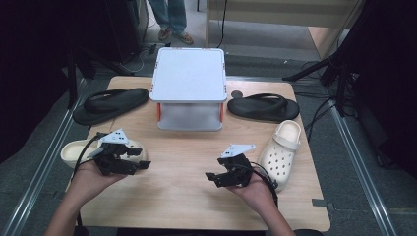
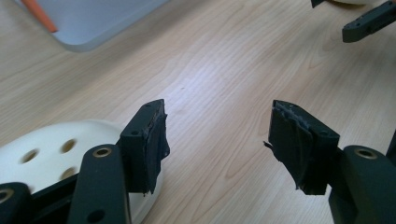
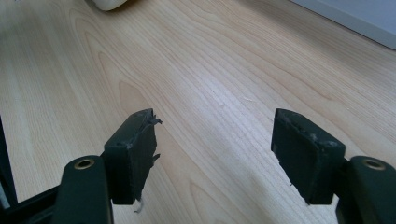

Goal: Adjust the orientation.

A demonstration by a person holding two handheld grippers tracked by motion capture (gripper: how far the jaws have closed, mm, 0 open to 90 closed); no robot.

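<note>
Cream clog (image 2: 51,149) beside left tongs (image 2: 217,140), jaws apart, empty; right tongs (image 3: 215,149) likewise released over bare table (image 3: 210,70).

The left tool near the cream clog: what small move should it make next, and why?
Probably close the left tool onto the cream clog: the jaws stand open with nothing between them, and the clog lies just beside its left jaw, apparently not gripped.

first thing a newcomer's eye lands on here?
The white two-tier rack at the table's far middle, a black sandal on either side: left, right. Nearer, a cream clog at each edge, left and right, and two open, empty grippers, left and right.
</note>
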